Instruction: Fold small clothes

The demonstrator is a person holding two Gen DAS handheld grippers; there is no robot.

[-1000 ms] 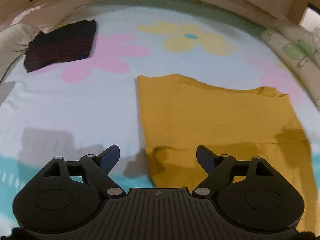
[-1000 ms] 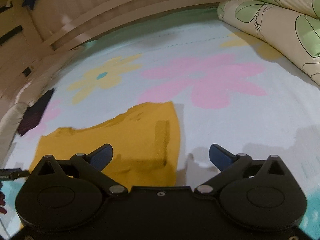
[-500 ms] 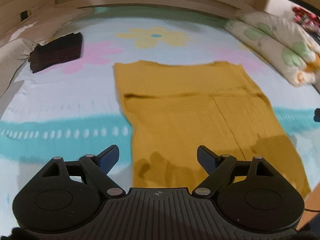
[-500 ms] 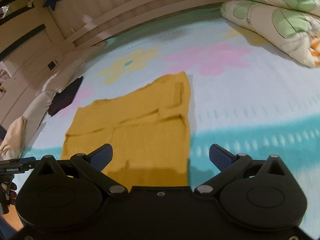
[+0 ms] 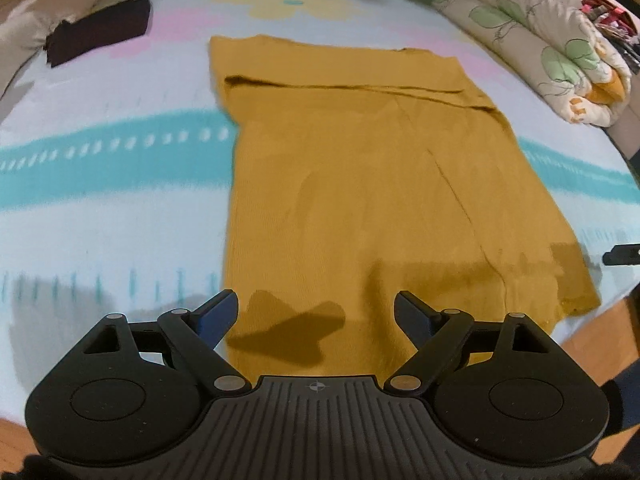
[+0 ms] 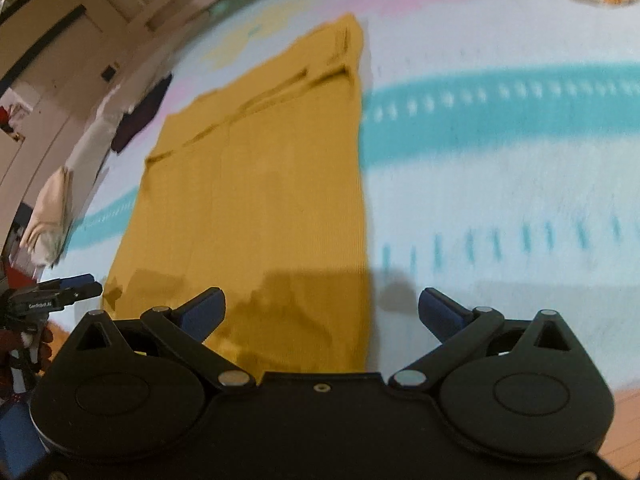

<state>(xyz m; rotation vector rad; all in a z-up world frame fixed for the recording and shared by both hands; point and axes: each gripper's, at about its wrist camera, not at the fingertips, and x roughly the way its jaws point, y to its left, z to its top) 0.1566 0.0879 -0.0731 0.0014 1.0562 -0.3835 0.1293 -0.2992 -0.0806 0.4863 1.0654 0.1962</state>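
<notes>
A mustard-yellow garment (image 5: 360, 184) lies flat on the flowered bedsheet (image 5: 100, 200), with its far part folded across in a band. It also shows in the right wrist view (image 6: 256, 200). My left gripper (image 5: 316, 312) is open and empty above the garment's near-left hem. My right gripper (image 6: 320, 312) is open and empty above the near-right hem corner. The right gripper's tip (image 5: 622, 257) shows at the right edge of the left wrist view. The left gripper (image 6: 60, 292) shows at the left of the right wrist view.
A folded dark garment (image 5: 100, 36) lies at the far left of the bed. A rolled floral quilt (image 5: 552, 48) lies along the far right. Pale pillows (image 6: 60, 200) sit at the bed's left side. Wooden floor (image 5: 592, 344) shows past the near edge.
Both grippers have pulled back from the garment's far part to its near hem at the bed edge. Both stayed open and empty. The garment has not moved.
</notes>
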